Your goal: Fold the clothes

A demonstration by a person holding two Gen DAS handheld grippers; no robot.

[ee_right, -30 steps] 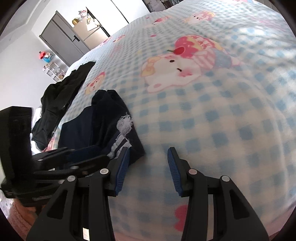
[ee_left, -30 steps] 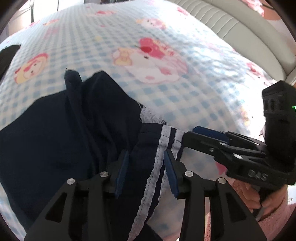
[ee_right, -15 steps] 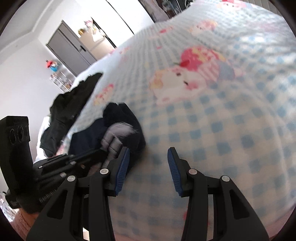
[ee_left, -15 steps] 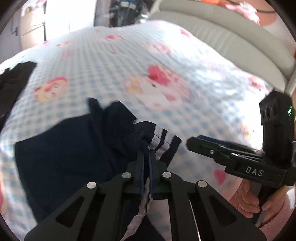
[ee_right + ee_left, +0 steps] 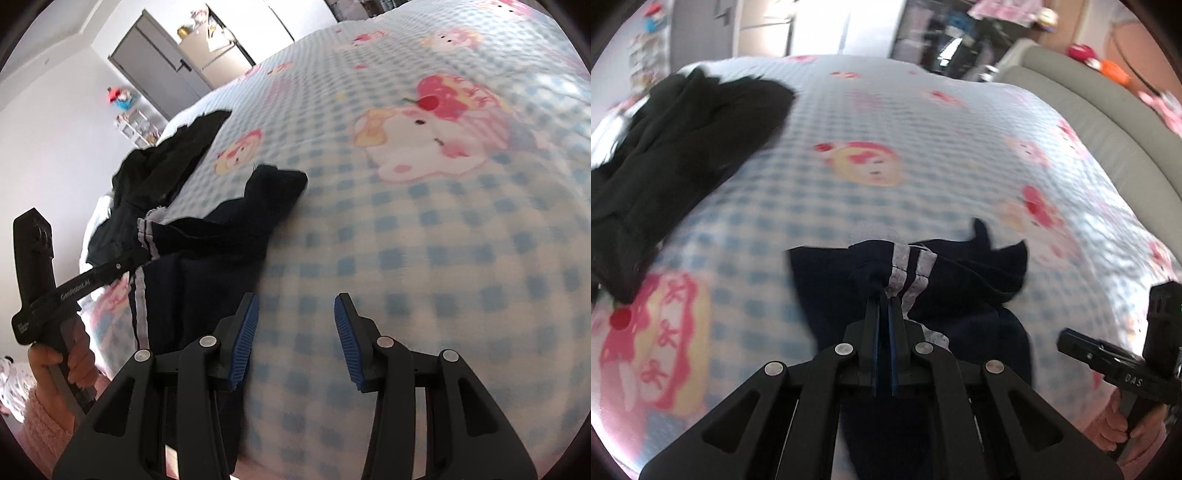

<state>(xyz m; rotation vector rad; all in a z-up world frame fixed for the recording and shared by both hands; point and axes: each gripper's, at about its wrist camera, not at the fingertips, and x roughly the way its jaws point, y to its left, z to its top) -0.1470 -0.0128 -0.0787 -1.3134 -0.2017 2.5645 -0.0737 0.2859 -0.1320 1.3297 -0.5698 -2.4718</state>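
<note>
Pinching the white-striped edge of the navy garment (image 5: pixel 960 273), the left gripper (image 5: pixel 884 295) has its fingers pressed together with the cloth caught between the blue pads; fabric bunches at the tips and hangs down under the gripper body. In the left wrist view the garment lies at centre, spreading toward 3 o'clock and down to 6 o'clock, on the blue-and-white checked bedspread (image 5: pixel 886 122) printed with pink cartoon figures. A separate pile of black clothes (image 5: pixel 676 147) lies at 10 o'clock, well apart from the navy piece. The right gripper (image 5: pixel 1067 338) enters at 4 o'clock, held by a hand (image 5: pixel 1119 428). In the right wrist view the right gripper (image 5: pixel 295 332) has its fingers spread with only checked bedspread (image 5: pixel 424 258) between them; its left pad sits just beside the garment's (image 5: pixel 221 258) near edge, contact not determinable. The left gripper (image 5: pixel 142 254) appears at 9 o'clock, gripped by a hand (image 5: pixel 70 365) in a pink fuzzy sleeve (image 5: pixel 44 432). Frames are somewhat blurred.
</note>
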